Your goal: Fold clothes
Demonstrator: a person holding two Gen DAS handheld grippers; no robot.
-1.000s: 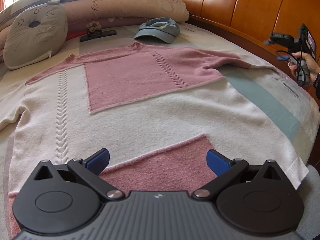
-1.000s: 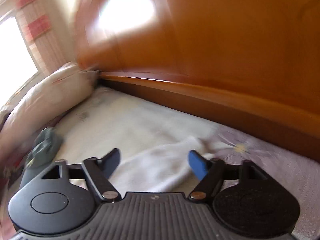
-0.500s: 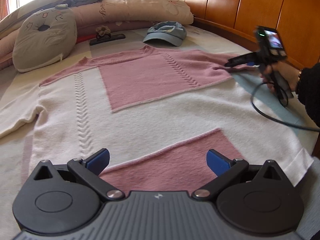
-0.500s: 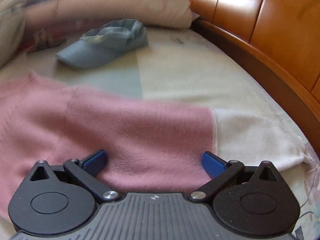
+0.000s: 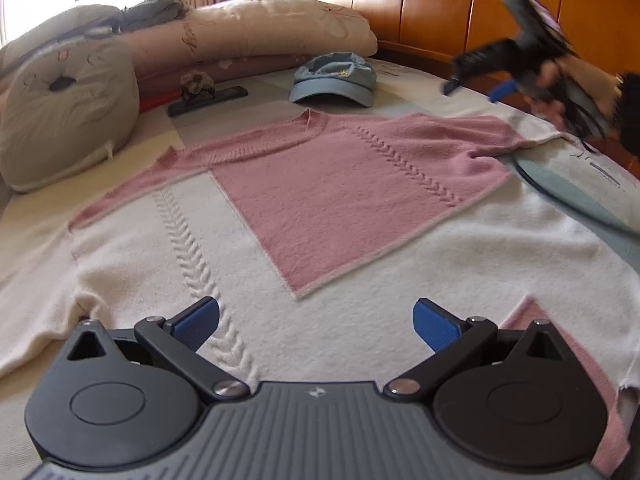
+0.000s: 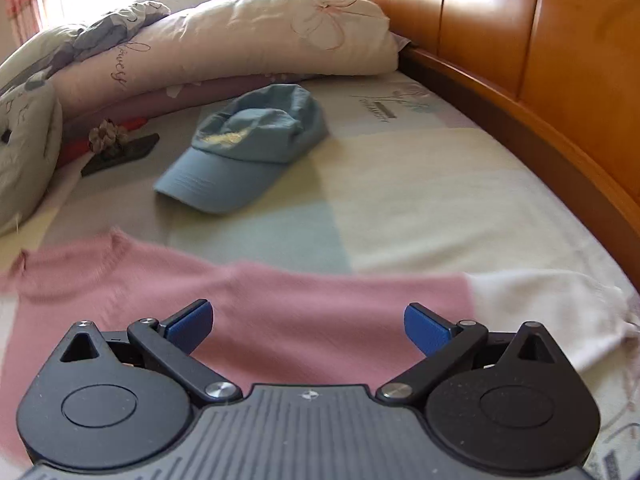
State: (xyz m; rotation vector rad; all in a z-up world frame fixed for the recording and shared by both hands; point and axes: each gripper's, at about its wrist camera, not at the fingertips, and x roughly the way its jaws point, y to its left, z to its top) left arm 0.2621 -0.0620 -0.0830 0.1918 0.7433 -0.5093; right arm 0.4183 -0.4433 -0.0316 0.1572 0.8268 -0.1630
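Pink-and-cream knit sweater [image 5: 304, 216] lies spread flat, face up, across the bed [image 6: 420, 184], both sleeves out to the sides. Left gripper [image 5: 316, 320] hovers over the lower body, jaws wide apart, holding nothing; right gripper [image 6: 308, 324] hangs above the pink sleeve [image 6: 340, 304], equally spread and empty. For a clean fold, pinch near the cream cuff [image 6: 560, 312] and keep clear of the blue cap [image 6: 248, 152]

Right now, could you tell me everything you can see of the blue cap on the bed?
The blue cap is soft, light-blue fabric with a curved brim and a crumpled crown. It lies on the patchwork bedspread, brim toward the pink-and-cream sweater but apart from it, in front of the stacked pillows. Neither gripper touches it.
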